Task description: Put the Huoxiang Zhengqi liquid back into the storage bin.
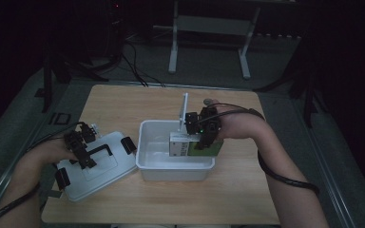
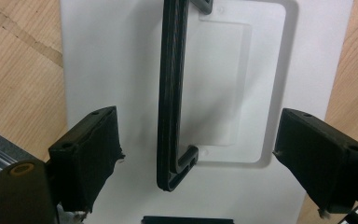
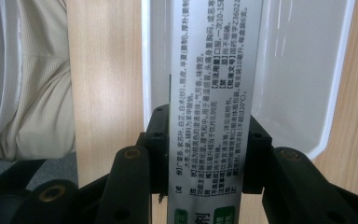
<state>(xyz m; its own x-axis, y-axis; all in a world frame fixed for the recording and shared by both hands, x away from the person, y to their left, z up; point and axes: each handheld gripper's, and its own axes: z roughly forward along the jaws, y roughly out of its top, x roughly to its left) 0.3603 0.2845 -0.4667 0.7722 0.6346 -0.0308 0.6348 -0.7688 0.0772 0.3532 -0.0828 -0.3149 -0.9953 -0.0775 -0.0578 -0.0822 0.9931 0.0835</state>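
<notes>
A white plastic bin (image 1: 147,164) stands in the middle of the wooden table. My right gripper (image 1: 203,137) is shut on a white and green printed box (image 1: 180,145) and holds it inside the bin. In the right gripper view the box (image 3: 214,84) runs up between the black jaws (image 3: 205,154), over the bin's inside (image 3: 298,70). The bin's white lid (image 1: 97,175) lies flat to the left, with black clips and a black handle (image 1: 102,149). My left gripper (image 1: 81,151) hangs open over it, with the handle (image 2: 170,98) between the pads (image 2: 91,144).
A white upright plate (image 1: 184,111) stands behind the bin's far rim. Bare tabletop (image 1: 123,102) lies beyond and in front of the bin. Past the table's far edge sit a metal stand (image 1: 209,28) and cables on a dark floor. A light cloth (image 3: 23,74) shows beside the table.
</notes>
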